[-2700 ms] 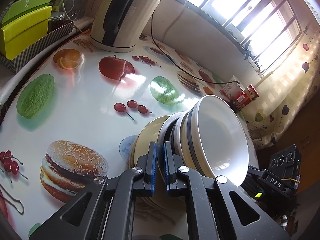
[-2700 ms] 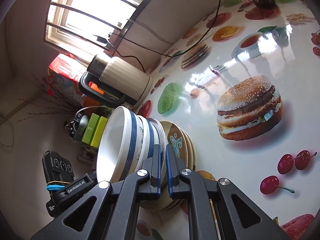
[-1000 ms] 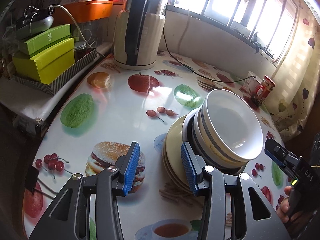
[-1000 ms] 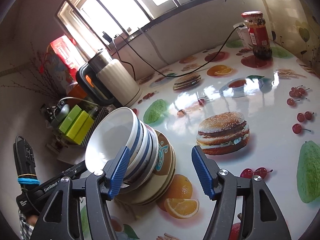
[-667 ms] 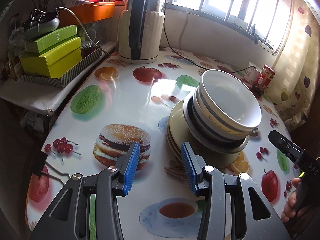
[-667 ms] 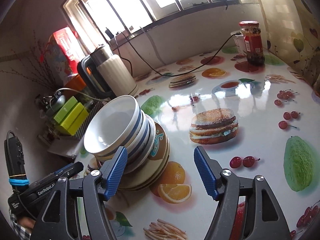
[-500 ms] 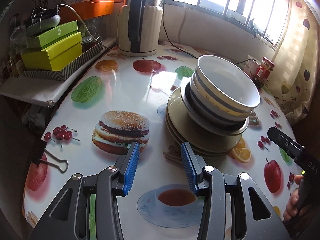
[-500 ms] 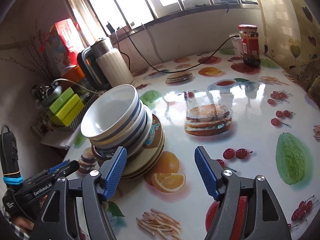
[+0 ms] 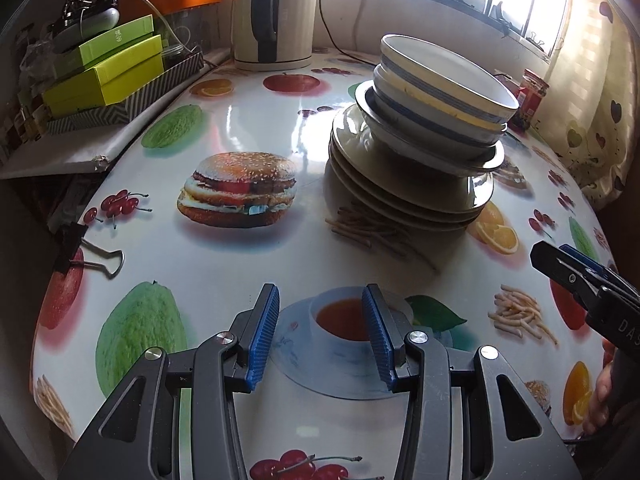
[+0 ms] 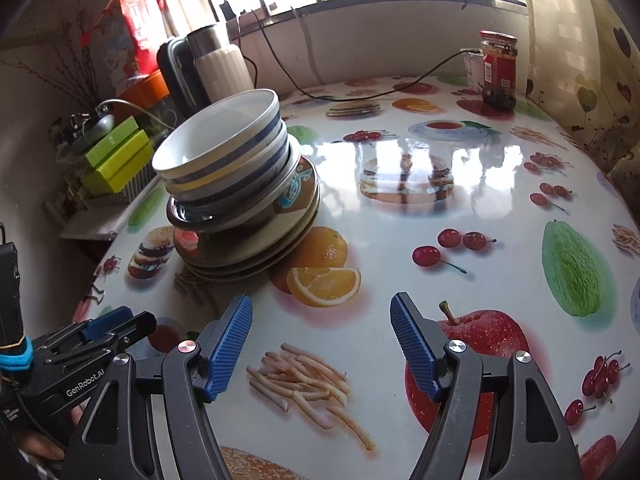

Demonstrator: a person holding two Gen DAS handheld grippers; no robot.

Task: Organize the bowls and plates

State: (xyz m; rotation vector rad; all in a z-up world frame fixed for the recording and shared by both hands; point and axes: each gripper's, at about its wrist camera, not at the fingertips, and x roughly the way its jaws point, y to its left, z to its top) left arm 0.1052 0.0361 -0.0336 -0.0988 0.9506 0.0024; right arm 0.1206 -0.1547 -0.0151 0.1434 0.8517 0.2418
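A stack of white bowls with blue bands (image 9: 436, 88) sits on a pile of beige plates (image 9: 404, 188) on the table with the fruit-print cloth (image 9: 224, 264). The same bowls (image 10: 224, 160) and plates (image 10: 256, 240) show in the right wrist view, left of centre. My left gripper (image 9: 320, 308) is open and empty, low over the table, well short of the stack. My right gripper (image 10: 322, 320) is open wide and empty, also back from the stack. Each gripper shows at the edge of the other's view.
A cream electric kettle (image 9: 276, 16) with a black cord stands at the back by the window. Green boxes (image 9: 108, 68) lie on a side shelf at the left. A red-lidded jar (image 10: 498, 70) stands at the far right. A binder clip (image 9: 92, 256) grips the cloth's left edge.
Both grippers let go of the stack's rim, opened, and drew back and down. The stack, held tilted before, now rests flat on the table.
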